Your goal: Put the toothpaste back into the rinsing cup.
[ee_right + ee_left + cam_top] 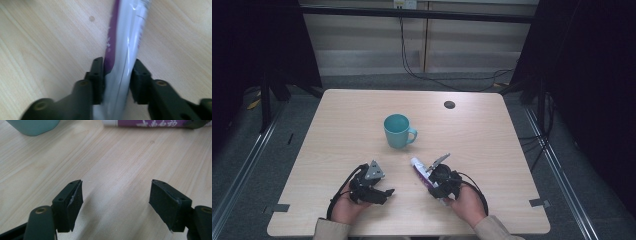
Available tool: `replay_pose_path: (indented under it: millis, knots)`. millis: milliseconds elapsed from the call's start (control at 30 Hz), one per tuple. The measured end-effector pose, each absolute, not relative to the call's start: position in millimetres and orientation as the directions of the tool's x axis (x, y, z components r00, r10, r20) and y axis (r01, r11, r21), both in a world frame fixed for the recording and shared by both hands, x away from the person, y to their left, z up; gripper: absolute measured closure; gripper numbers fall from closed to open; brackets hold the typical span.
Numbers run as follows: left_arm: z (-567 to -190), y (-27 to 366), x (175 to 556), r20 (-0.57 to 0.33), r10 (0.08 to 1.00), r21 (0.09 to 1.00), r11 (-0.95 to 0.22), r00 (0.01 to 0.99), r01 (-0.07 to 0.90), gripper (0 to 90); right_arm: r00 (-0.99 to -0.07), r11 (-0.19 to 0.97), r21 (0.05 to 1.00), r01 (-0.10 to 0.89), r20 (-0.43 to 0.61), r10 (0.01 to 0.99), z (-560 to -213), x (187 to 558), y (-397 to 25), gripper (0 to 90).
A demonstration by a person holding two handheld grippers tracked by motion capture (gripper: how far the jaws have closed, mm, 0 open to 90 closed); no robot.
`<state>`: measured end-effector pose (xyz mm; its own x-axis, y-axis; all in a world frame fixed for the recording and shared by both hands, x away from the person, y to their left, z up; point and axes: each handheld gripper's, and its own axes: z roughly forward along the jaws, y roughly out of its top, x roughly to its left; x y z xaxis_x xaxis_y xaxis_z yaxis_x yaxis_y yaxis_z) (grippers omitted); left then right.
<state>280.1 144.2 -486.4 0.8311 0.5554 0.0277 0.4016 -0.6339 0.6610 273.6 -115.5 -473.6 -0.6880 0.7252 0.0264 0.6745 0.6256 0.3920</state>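
The right tongs (431, 182) are pinching a purple-and-white tube (422, 174) between both jaws; the tube is lying low over the table (492, 150), its white end pointing toward the teal mug (398, 131) near the table's centre. The left tongs (384, 192) are resting spread apart, holding nothing, just beside the tube at the near edge.

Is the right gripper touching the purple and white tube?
Touching. The right gripper view shows the right gripper with both jaws pressed against the sides of the tube, no gap either side.
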Motion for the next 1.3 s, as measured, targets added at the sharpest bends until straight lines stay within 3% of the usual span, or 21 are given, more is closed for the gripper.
replay_pose_path:
  millis: [200, 533, 933, 1300]
  knots:
    - [-485, 145, 280, 0.027, 0.547, 0.665, -0.635, 0.836, 0.394, 26.4, -0.753, 0.714, 0.371, 0.594, -0.058, 0.656, -471, 271, -110, 74.7]
    - [-470, 143, 282, 0.03, 0.509, 0.68, -0.641, 0.86, 0.356, 23.7, -0.792, 0.733, 0.395, 0.554, -0.023, 0.61, -456, 273, -123, 75.5]
    - [-439, 125, 284, 0.084, 0.362, 0.666, -0.713, 0.928, 0.218, 20.2, -0.862, 0.788, 0.422, 0.448, -0.03, 0.507, -430, 274, -131, 75.7]
    - [-430, 99, 288, 0.116, 0.247, 0.618, -0.776, 0.962, 0.124, 17.1, -0.896, 0.825, 0.406, 0.392, -0.035, 0.443, -427, 273, -131, 75.7]
